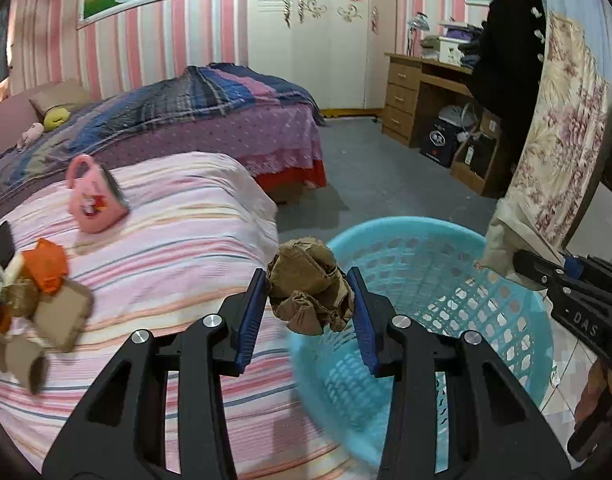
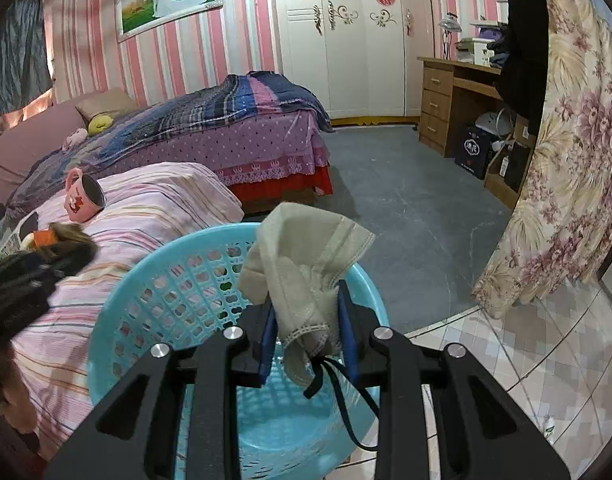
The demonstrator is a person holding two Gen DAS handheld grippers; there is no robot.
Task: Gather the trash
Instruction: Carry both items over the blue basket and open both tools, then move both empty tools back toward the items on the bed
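My left gripper [image 1: 307,298] is shut on a crumpled brown paper wad [image 1: 307,286], held at the near rim of the light blue plastic basket [image 1: 445,264]. My right gripper [image 2: 306,312] is shut on a beige cloth mask with black straps [image 2: 302,268], held over the same basket [image 2: 166,276]. The right gripper also shows at the right of the left wrist view [image 1: 521,272] with the mask [image 1: 501,240]. More trash, brown cardboard scraps [image 1: 54,316] and an orange wrapper [image 1: 48,266], lies on the striped pink cloth at the left.
A pink mug [image 1: 94,196] lies on its side on the striped cloth [image 1: 178,240]. A bed with a purple cover [image 1: 226,120] stands behind. A wooden desk [image 1: 417,88] and a floral curtain [image 1: 561,128] are at the right. Grey floor [image 2: 405,200] lies beyond the basket.
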